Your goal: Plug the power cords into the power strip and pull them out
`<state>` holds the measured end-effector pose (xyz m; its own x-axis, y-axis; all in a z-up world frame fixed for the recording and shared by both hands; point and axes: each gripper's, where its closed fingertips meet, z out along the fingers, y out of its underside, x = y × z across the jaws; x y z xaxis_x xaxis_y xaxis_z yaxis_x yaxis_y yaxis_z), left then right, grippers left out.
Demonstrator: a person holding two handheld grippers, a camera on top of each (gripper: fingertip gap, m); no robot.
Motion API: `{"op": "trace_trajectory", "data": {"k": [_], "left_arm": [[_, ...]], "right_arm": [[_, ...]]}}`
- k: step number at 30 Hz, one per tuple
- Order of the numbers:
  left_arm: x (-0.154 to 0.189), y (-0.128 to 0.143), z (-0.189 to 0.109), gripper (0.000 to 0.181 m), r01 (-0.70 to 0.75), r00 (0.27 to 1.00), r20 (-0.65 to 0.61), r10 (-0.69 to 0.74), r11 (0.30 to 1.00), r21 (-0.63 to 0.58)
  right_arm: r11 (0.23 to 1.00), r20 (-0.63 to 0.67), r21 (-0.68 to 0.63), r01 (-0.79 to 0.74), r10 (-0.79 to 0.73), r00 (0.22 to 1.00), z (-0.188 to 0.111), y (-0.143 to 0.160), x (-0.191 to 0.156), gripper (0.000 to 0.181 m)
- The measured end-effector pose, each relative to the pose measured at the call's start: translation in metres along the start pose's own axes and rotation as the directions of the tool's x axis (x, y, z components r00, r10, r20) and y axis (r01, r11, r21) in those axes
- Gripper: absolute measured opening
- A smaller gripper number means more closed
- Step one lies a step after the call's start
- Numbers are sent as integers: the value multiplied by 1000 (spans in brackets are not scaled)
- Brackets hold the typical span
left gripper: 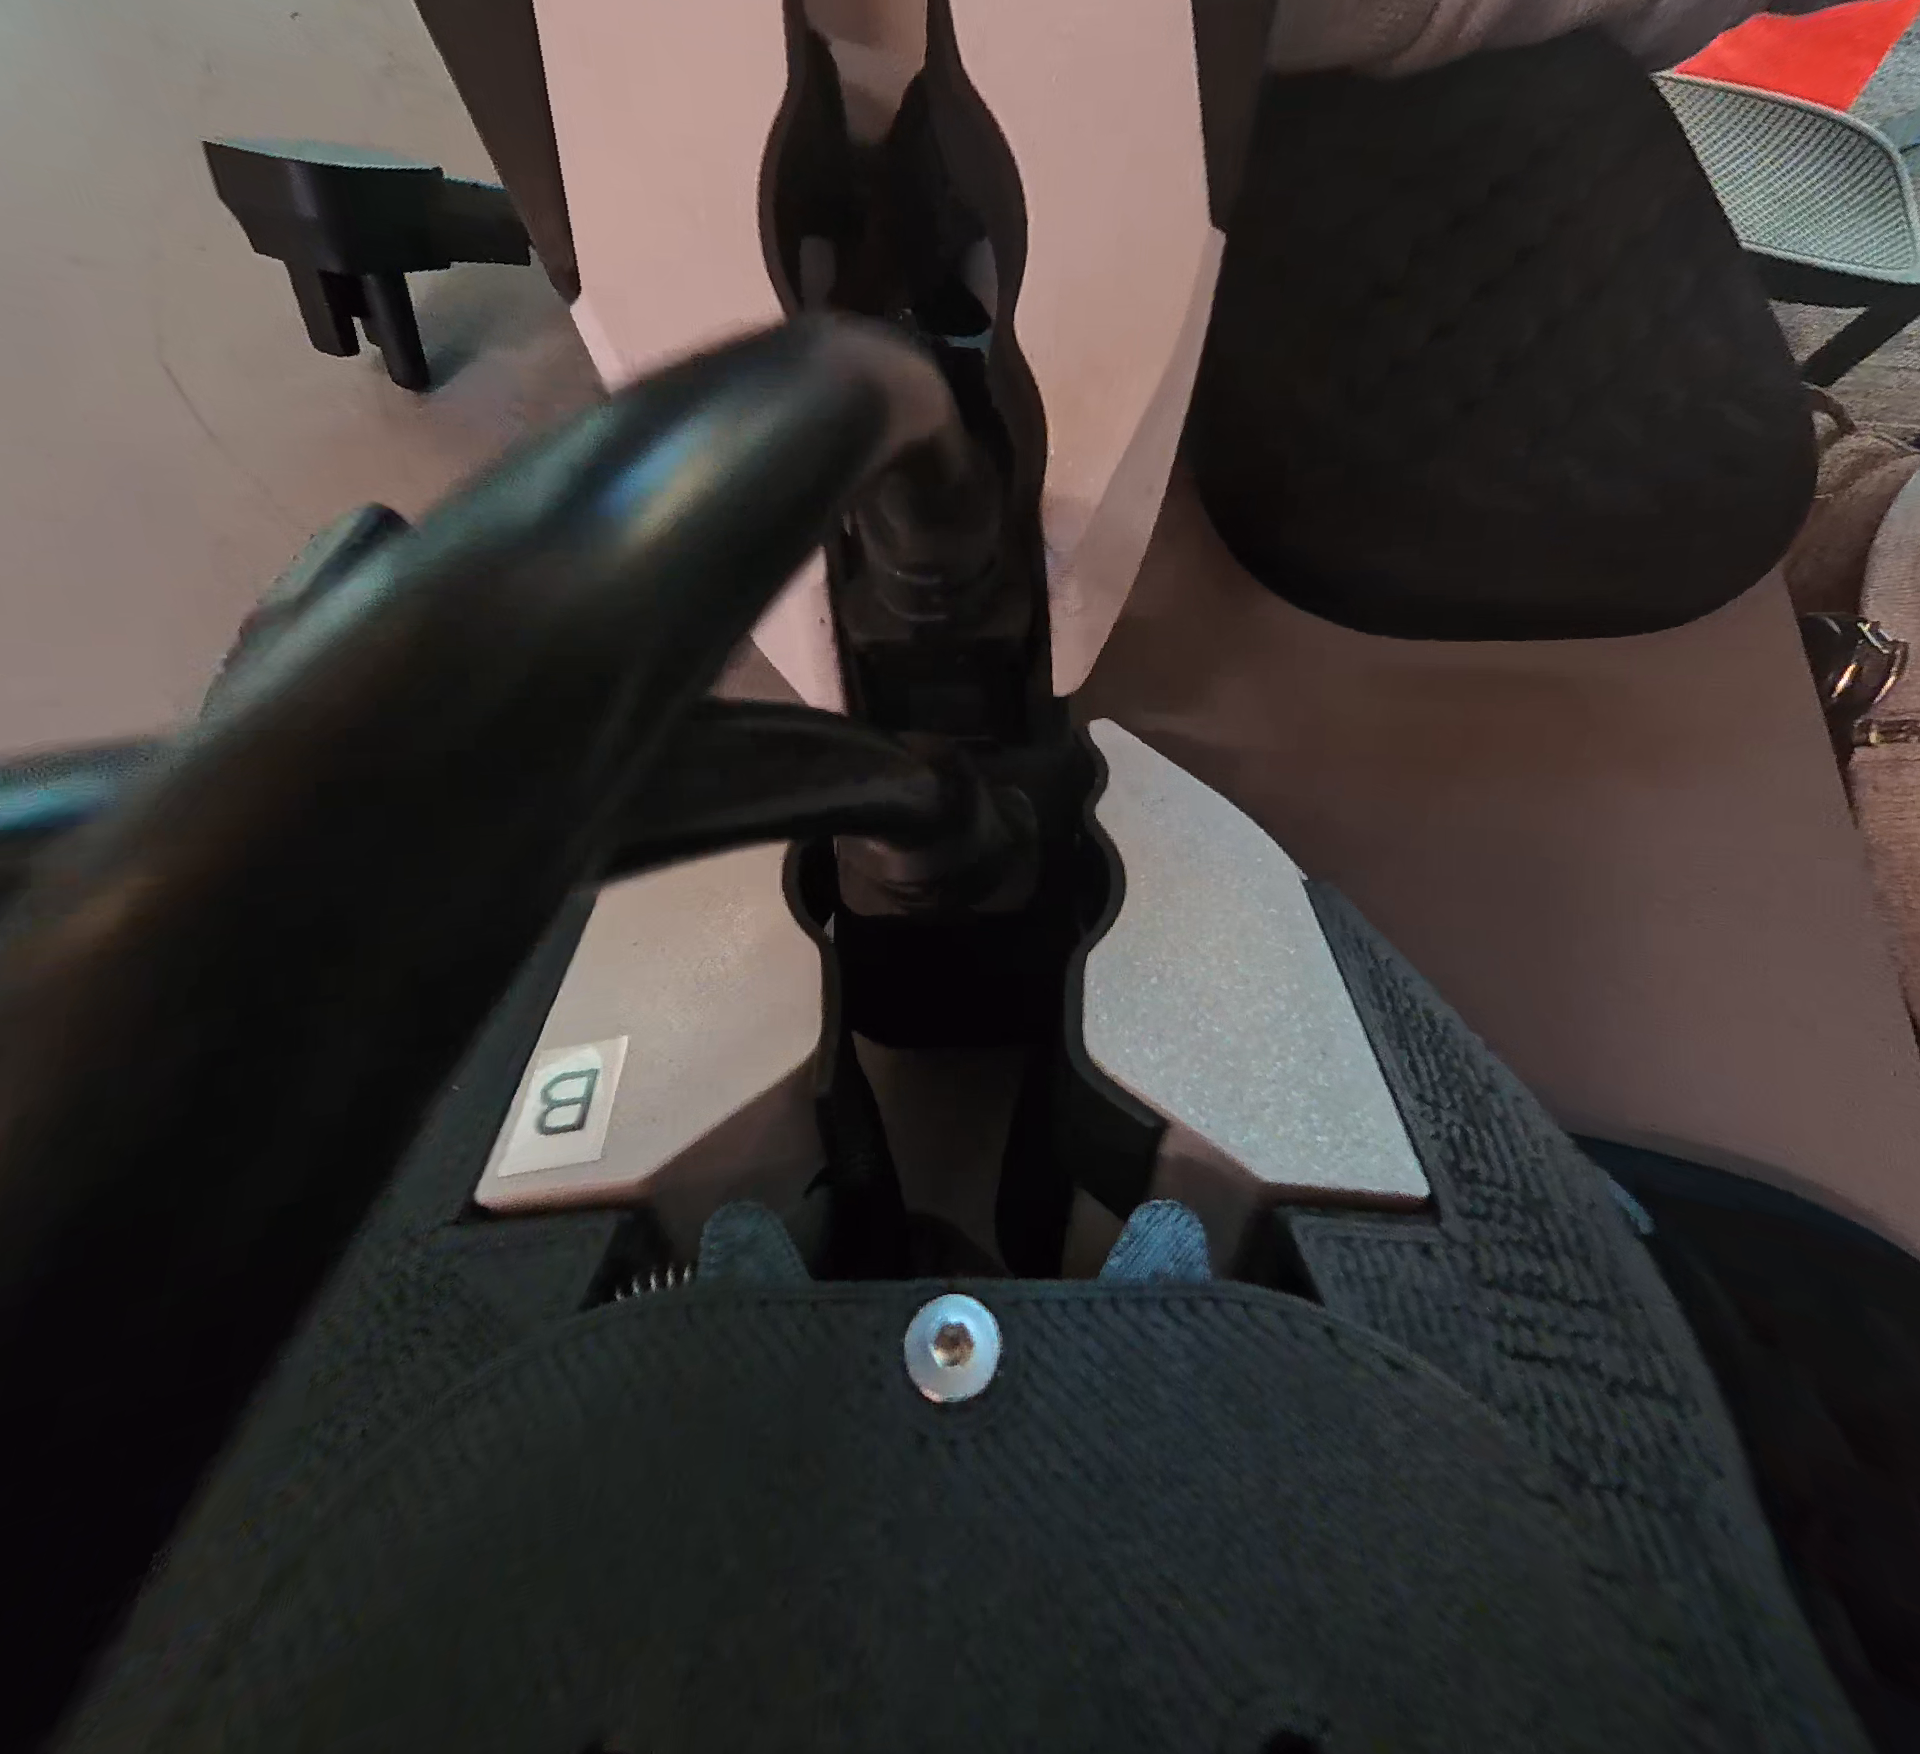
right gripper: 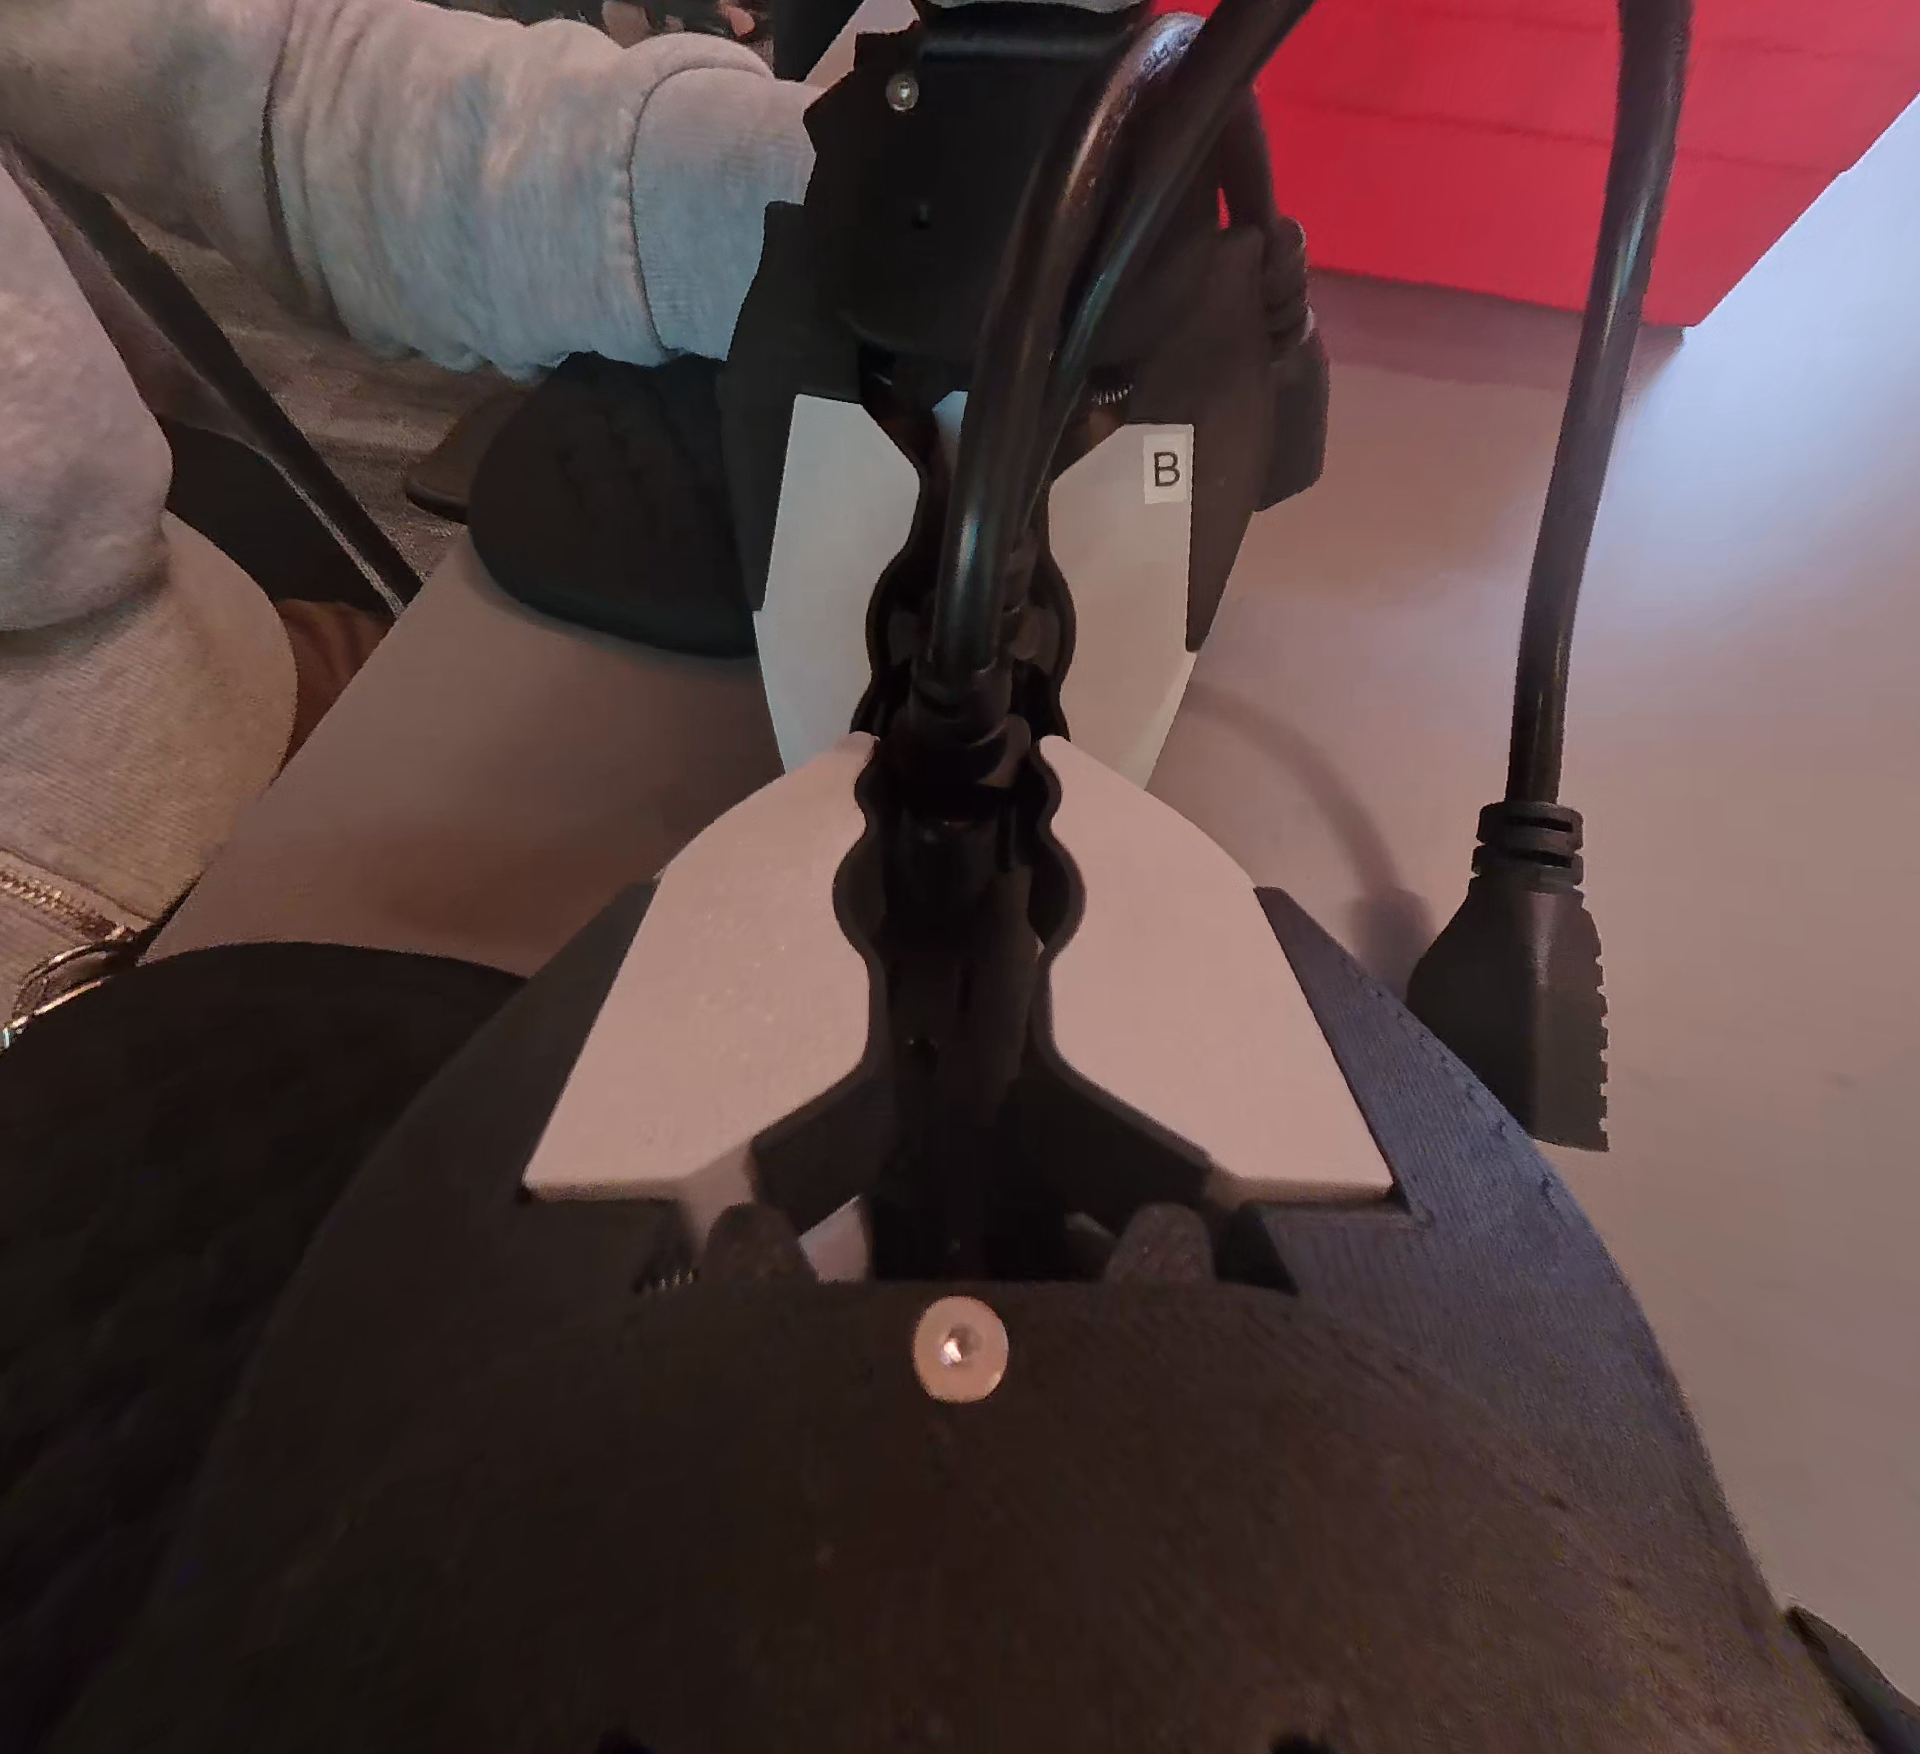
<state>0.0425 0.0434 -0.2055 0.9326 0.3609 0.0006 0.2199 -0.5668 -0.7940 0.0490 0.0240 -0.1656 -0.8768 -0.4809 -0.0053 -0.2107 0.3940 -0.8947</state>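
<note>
My left gripper (left gripper: pixel 956 769) and right gripper (right gripper: pixel 956 759) meet tip to tip over the table, both shut on black cord ends. In the left wrist view the right gripper (left gripper: pixel 945 665) comes in from the top, clamped on a black connector (left gripper: pixel 935 561). A thick black cord (left gripper: pixel 520 665) bends off to the left, blurred. In the right wrist view the left gripper (right gripper: pixel 966 665) faces me, with cords looping up from its jaws. The joint between the two held ends is hidden. A loose black plug (left gripper: pixel 343 218) lies on the table. No power strip shows.
A black cord (right gripper: pixel 1621 250) arcs down to a black socket end (right gripper: pixel 1527 1008) resting on the pale table (right gripper: pixel 1714 769). A red box (right gripper: pixel 1507 94) stands at the far edge. A person's grey sleeve (right gripper: pixel 416 177) and a black pad (right gripper: pixel 613 520) are at the left. My left and right fingertips are right by each other.
</note>
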Motion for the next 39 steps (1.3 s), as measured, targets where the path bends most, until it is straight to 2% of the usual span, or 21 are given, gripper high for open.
{"op": "trace_trajectory", "data": {"k": [16,25,34,39], "left_arm": [[-1,-1,0,43,3,1000,5,-3,1000,4],[-1,-1,0,43,38,999,-11,-38,999,4],[0,-1,0,43,-5,1000,11,5,1000,3],[-1,-1,0,43,-25,999,32,25,1000,4]], "right_arm": [[1000,-4,13,-17,17,1000,2,-4,0,23],[991,49,72,-114,110,993,0,-5,3,23],[995,64,72,-72,68,996,-1,-2,0,25],[979,139,87,-187,174,975,-2,-2,-1,28]]}}
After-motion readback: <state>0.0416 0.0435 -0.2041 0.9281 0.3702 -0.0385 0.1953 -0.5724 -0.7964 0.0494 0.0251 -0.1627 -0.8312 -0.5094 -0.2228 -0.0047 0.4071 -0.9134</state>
